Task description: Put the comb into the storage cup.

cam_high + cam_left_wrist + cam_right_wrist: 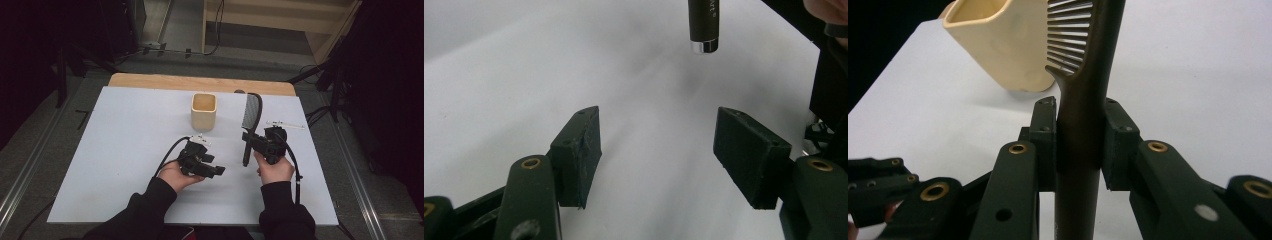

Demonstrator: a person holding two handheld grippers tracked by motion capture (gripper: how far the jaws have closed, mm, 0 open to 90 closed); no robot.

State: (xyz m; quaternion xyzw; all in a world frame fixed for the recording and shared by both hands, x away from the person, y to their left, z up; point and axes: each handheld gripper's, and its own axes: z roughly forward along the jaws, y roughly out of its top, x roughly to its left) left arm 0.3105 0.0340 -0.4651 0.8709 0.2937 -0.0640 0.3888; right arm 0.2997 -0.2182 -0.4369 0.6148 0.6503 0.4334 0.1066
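**Comb lifted, cup waiting**

On a white table, the right gripper pinches a black comb by its handle, just right of the cup. The left gripper stands spread, holding nothing. Grasp done; placing apparently remains.

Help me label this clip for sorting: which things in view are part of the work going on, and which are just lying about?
In the job:
- comb, clamped by its handle in the right gripper
- cream cup, standing open just beyond the comb's teeth
- left gripper, jaws apart and holding nothing, near the comb's handle end

Lying about:
- small white strip on the table, right of the comb
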